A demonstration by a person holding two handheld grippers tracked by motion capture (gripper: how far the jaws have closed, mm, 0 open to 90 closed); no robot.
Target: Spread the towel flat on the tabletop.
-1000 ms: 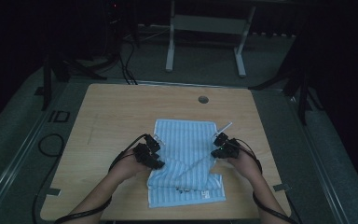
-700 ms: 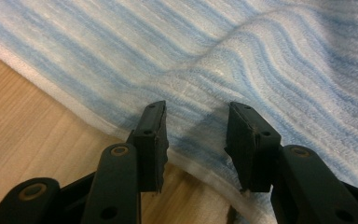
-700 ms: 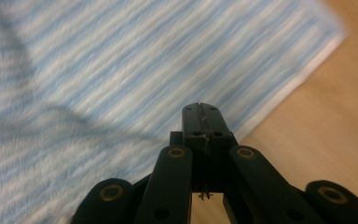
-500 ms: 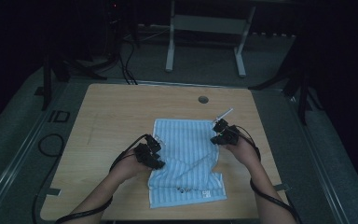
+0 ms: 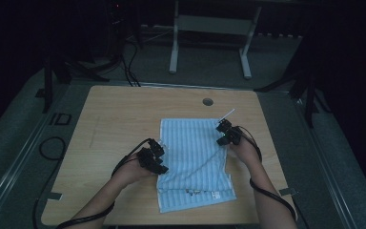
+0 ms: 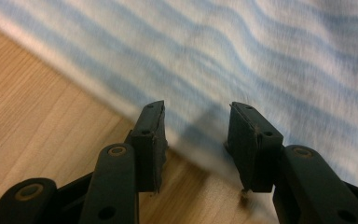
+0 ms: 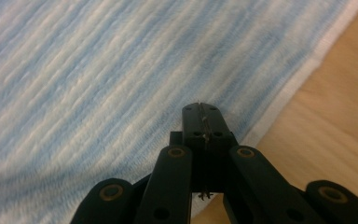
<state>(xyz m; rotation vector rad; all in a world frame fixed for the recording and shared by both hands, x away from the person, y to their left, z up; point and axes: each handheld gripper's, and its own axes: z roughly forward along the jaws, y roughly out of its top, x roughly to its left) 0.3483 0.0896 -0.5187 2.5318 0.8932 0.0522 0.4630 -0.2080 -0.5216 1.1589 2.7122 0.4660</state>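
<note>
Since the earlier frames, our right gripper point(image 5: 225, 133) has travelled up the right edge of the striped towel point(image 5: 193, 157) toward its far corner, while our left gripper point(image 5: 155, 160) has kept its place at the left edge. The towel lies partly folded at the middle of the wooden table point(image 5: 124, 119). The right jaws are pressed together over the cloth near its hem; we cannot tell whether any fabric is pinched. The left jaws stand spread, straddling the hem with nothing gripped, likely poised to take it. A round grommet hole point(image 5: 208, 101) lies beyond the towel; nothing obstructs either hand.
</note>
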